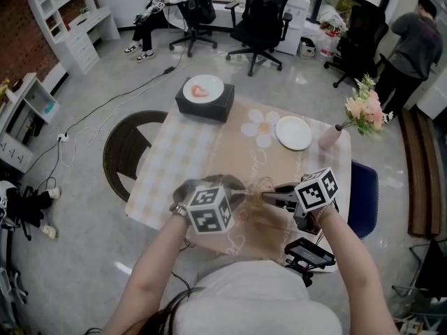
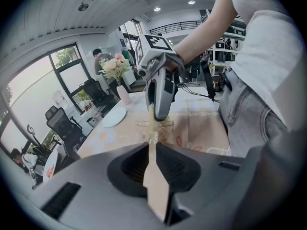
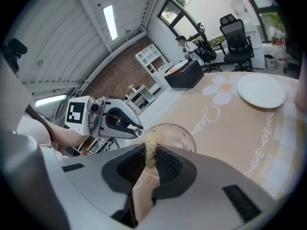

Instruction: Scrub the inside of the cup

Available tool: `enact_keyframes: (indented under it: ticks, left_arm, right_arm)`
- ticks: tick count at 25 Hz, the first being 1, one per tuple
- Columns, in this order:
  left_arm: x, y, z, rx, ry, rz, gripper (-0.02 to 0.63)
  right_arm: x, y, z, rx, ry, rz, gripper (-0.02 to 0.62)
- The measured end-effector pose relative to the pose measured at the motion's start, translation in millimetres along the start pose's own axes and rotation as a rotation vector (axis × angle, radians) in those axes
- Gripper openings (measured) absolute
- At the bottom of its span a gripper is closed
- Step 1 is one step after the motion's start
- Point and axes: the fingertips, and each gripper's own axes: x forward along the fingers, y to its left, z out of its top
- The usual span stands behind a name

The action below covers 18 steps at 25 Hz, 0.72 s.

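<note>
Jaws of the left gripper (image 2: 152, 138) are pinched together on the rim of the clear glass cup (image 3: 180, 137), which sits over the near part of the checked, beige-clothed table (image 1: 181, 152) with its mouth tipped toward the right gripper (image 3: 149, 157). That gripper's jaws are clamped on a pale straw-coloured fibrous scrubber (image 3: 151, 145) reaching into the cup. Beyond the cup to the right lies a round white plate (image 1: 293, 132). Farther beyond the cup on the left sits a black box (image 1: 204, 103).
</note>
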Motion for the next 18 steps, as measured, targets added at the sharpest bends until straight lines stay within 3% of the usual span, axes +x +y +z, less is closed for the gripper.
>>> enact_keyframes:
  ticks: [10,18]
  left_arm:
    - [0.2,-0.7,-0.1,0.005,0.000,0.000,0.051]
    - [0.4,0.0,-1.0,0.002,-0.001,-0.004,0.051]
  right_arm:
    - [11.3,-11.2,7.4,-0.024,-0.043,-0.077,0.057]
    - [9.1,-30.4,11.7,-0.074,-0.056,-0.239,0.057]
